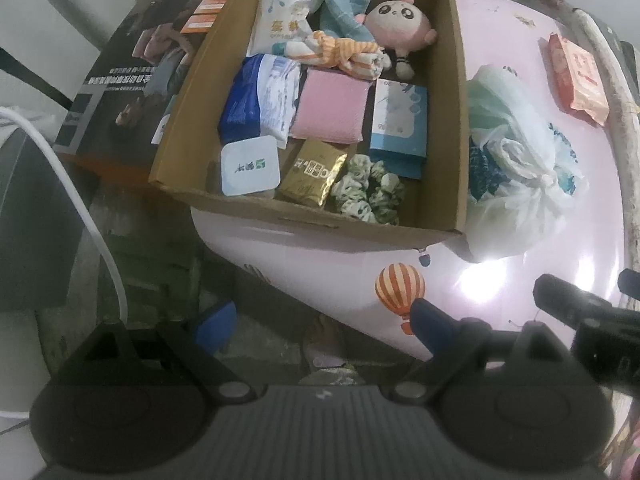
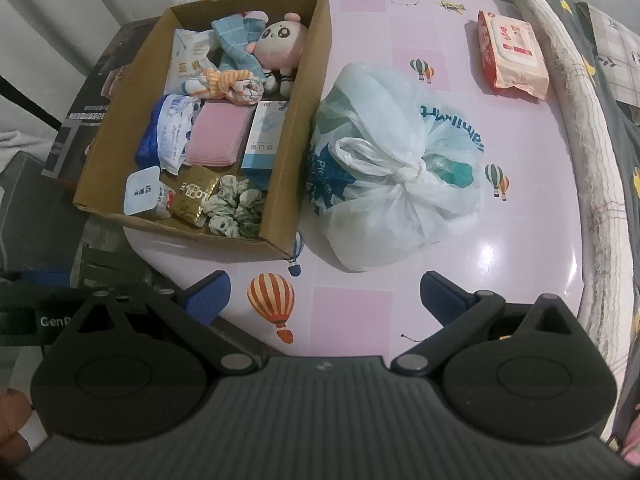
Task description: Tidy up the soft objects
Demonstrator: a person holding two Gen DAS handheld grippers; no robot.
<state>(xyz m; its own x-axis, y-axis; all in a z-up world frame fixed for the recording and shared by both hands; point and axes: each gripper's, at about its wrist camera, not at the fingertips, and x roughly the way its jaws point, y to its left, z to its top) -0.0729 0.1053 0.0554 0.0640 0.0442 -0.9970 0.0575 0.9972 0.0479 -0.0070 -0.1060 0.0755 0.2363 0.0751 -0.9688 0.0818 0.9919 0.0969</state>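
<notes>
A cardboard box (image 1: 456,112) (image 2: 304,128) on the pink table holds several soft items: a pink plush doll (image 1: 400,20) (image 2: 280,42), a pink cloth (image 1: 330,108) (image 2: 218,134), tissue packs, a gold packet (image 1: 312,178) and green scrunchies (image 1: 368,194) (image 2: 236,210). A tied white plastic bag (image 1: 516,152) (image 2: 396,164) lies just right of the box. A red wet-wipes pack (image 1: 578,76) (image 2: 510,54) lies at the far right. My left gripper (image 1: 324,330) hangs open over the table's near edge. My right gripper (image 2: 324,298) is open too, empty, short of the bag.
A dark printed carton (image 1: 132,64) (image 2: 80,120) sits left of the box. A white cable (image 1: 80,200) runs down the left. A rolled towel-like bolster (image 2: 580,128) lines the table's right edge. Part of the other gripper (image 1: 592,320) shows at right.
</notes>
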